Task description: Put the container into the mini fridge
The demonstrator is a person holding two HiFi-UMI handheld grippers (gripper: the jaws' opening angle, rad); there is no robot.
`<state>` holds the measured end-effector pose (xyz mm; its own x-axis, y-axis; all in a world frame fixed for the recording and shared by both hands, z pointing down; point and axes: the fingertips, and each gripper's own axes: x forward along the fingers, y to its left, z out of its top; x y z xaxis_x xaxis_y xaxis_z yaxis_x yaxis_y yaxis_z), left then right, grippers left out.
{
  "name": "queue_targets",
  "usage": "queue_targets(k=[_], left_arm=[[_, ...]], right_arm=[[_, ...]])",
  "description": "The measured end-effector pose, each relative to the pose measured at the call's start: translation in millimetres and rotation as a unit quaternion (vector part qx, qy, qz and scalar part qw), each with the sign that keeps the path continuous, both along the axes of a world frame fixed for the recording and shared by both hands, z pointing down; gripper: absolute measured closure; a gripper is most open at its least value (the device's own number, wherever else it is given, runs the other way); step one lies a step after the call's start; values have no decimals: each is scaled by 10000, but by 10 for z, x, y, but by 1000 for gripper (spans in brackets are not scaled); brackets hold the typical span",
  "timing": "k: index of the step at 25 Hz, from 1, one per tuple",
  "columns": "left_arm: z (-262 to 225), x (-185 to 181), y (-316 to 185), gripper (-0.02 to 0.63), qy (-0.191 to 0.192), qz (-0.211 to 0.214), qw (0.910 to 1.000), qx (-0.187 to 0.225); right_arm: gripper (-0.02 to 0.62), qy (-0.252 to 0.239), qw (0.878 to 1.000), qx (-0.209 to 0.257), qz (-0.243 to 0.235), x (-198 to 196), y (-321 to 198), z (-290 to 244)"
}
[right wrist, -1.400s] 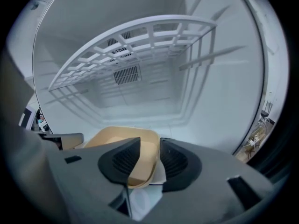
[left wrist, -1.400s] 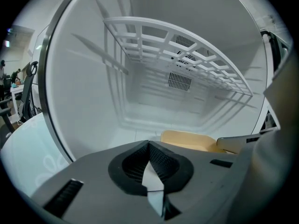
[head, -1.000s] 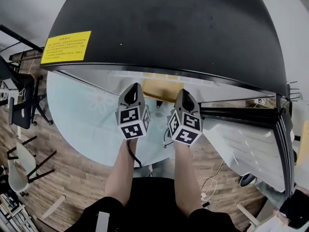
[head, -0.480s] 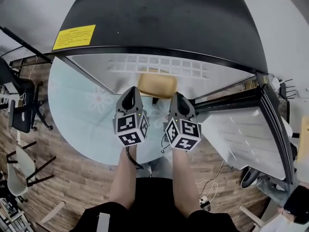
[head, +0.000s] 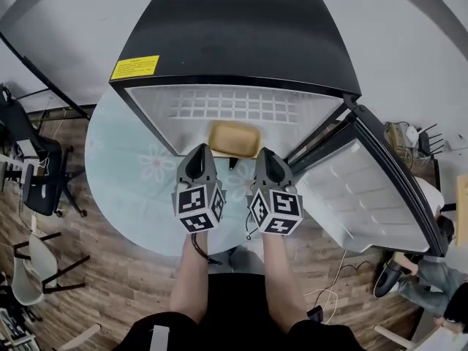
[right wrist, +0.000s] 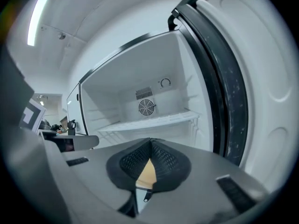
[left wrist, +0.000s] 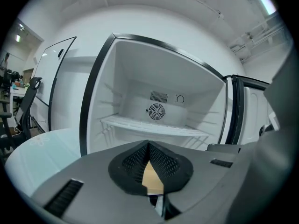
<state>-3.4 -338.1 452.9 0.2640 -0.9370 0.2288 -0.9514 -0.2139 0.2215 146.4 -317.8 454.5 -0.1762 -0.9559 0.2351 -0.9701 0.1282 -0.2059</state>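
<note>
Left tongs (left wrist: pixel 148 144) and right tongs (right wrist: pixel 150 141) are pressed together, empty; container (head: pixel 234 138) is seen crosswise just ahead, midway between them, at the fridge (head: pixel 241 42) front edge.

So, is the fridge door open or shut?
Open. The door hangs swung out to the right of the mini fridge, leaving its white inside and wire shelf exposed.

A round pale table (head: pixel 121 181) with flower prints lies under and left of the fingers (head: pixel 199 154). Far left of them stand 1 black chair (head: pixel 36 175) and 1 white chair (head: pixel 26 278) on wood floor (head: pixel 124 284). Cables (head: pixel 338 273) trail to their right.
</note>
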Motion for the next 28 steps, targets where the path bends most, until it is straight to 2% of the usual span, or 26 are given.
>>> queue_targets(k=[7, 12, 19, 28], left_arm=[[-663, 177, 233, 594, -29, 189, 9973, 713], [-1098, 275, 366, 594, -58, 311, 9922, 1204], [-1241, 313, 485, 594, -171, 341, 9891, 1419], [-1305, 348, 546, 594, -213, 388, 9875, 1511]], right_arm=[[591, -33, 9963, 808, -287, 35, 196, -687], [592, -59, 9923, 1125, -504, -25, 298, -948], [592, 57, 9879, 1399, -672, -45, 414, -1174], [592, 203, 9853, 1521, -750, -69, 475, -1307]])
